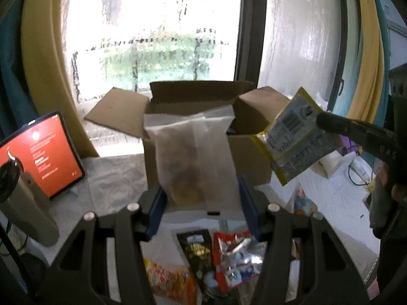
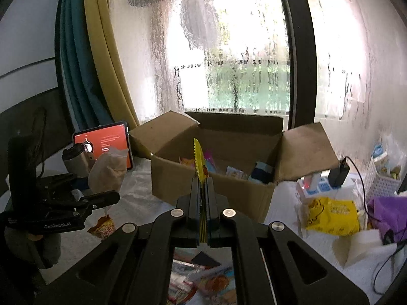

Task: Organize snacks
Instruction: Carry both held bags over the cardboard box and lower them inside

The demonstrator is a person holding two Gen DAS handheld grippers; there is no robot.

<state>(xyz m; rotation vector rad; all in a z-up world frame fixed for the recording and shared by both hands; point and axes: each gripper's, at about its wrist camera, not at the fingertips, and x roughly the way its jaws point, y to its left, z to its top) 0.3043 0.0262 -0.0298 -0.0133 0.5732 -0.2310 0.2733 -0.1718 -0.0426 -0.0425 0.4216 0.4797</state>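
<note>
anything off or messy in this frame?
Nothing damaged or spilled. Both hand-held grippers hold packets short of the box: left a clear bag, right a yellow packet edge-on. Loose snacks lie scattered on the table, and one red packet looks crumpled.

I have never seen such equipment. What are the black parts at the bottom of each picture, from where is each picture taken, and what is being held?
No robot is here: a person holds one gripper in each hand, and each carries a camera looking forward along its jaws. The black parts are those jaws.

The left gripper holds a frosted snack bag. The right gripper is shut on a yellow packet, seen edge-on in its own view.

Ahead stands an open cardboard box already containing snacks. More snack packets lie on the white table, beside a tablet.
</note>
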